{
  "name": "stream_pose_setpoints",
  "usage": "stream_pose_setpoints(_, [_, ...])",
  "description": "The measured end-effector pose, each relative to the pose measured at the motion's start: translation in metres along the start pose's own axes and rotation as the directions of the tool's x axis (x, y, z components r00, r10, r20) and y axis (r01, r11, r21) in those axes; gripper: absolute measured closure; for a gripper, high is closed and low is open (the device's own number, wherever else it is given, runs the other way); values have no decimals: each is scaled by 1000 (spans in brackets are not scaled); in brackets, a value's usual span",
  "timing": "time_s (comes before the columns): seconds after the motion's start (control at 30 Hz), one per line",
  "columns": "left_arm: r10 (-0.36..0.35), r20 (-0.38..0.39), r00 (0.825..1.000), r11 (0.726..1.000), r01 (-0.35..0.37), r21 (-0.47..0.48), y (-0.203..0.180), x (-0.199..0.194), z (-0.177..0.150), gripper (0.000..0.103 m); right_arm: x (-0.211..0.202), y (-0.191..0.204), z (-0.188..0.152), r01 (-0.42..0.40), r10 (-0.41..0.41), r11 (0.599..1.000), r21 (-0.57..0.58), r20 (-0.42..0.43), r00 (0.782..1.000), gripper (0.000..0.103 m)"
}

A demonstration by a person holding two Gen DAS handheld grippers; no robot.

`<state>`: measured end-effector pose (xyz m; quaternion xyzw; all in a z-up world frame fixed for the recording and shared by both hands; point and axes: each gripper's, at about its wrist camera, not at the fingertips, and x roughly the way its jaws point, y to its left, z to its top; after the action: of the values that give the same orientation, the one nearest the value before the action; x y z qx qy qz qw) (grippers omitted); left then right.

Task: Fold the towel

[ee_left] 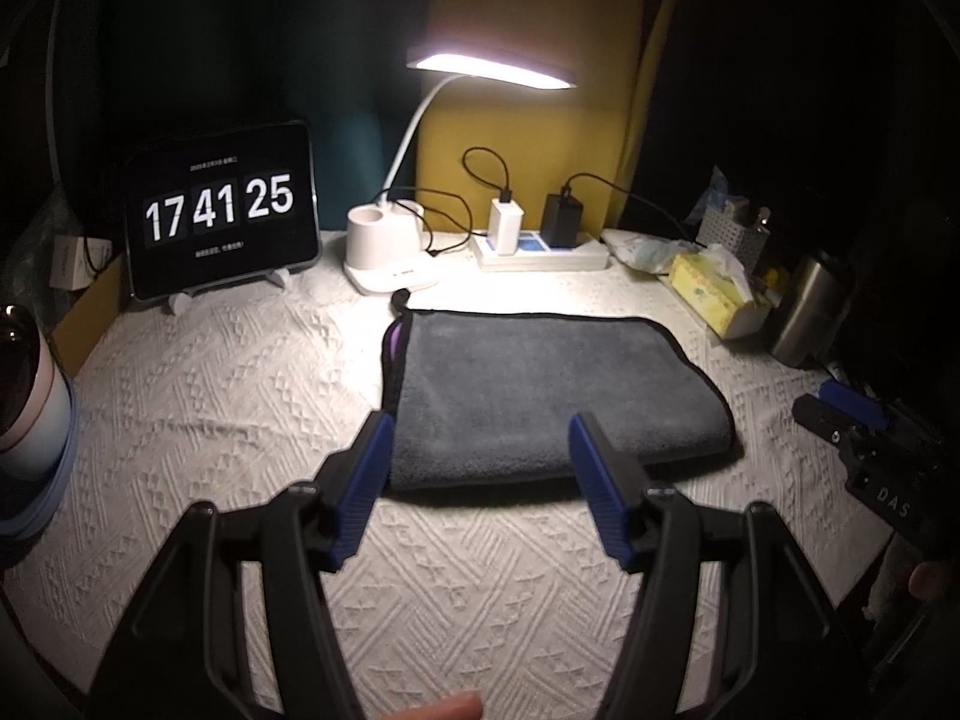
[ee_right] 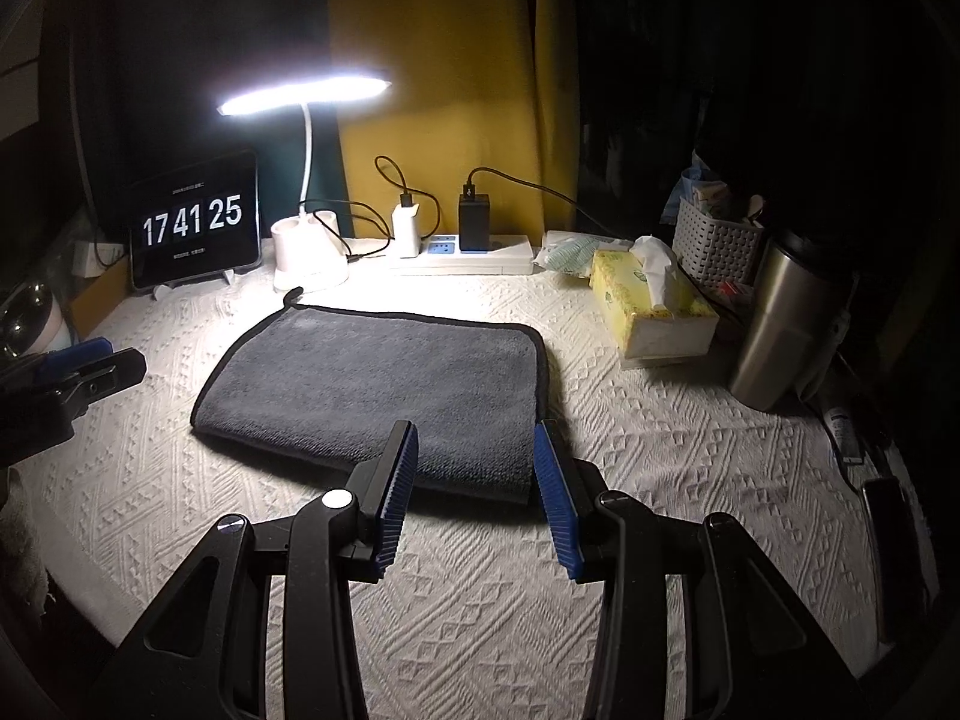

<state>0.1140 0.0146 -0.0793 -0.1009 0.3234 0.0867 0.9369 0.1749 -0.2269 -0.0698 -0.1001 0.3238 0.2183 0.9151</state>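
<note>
Seen through my left wrist camera, the grey towel (ee_left: 552,396) lies folded on the white tablecloth (ee_left: 240,396), ahead of the left gripper (ee_left: 477,450), whose jaws stand wide apart, gripping nothing. I judge it soft, limp and light (best pinched at a bound corner).

Through the right wrist camera, the right gripper (ee_right: 474,462) likewise gapes empty over the towel's (ee_right: 372,378) near right corner; contact I cannot tell.

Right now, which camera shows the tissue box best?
The right wrist view. The tissue box sits near and well lit there, with its whole front and the tissue sticking up. In the left wrist view the same box lies farther toward the dim right edge, smaller and foreshortened.
</note>
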Motion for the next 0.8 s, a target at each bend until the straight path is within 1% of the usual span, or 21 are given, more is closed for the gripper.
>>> stream_pose_setpoints(0.1, [21, 14, 1000, 1000, -21, 12, -2, -8, -4, 41, -8, 4, -3, 1, -1, 1000, -5, 7, 1000, 61])
stream_pose_setpoints(0.5, [6, 74, 997, 1000, -8, 30, -6, -43, -19, 40, -41, 11, -15, 5, -5, 1000, -10, 41, 999, 61])
stream_pose_setpoints(0.8, [3, 140, 990, 1000, -7, 28, -6, -71, -27, 40, -66, 17, -24, 7, -6, 1000, -12, 75, 997, 61])
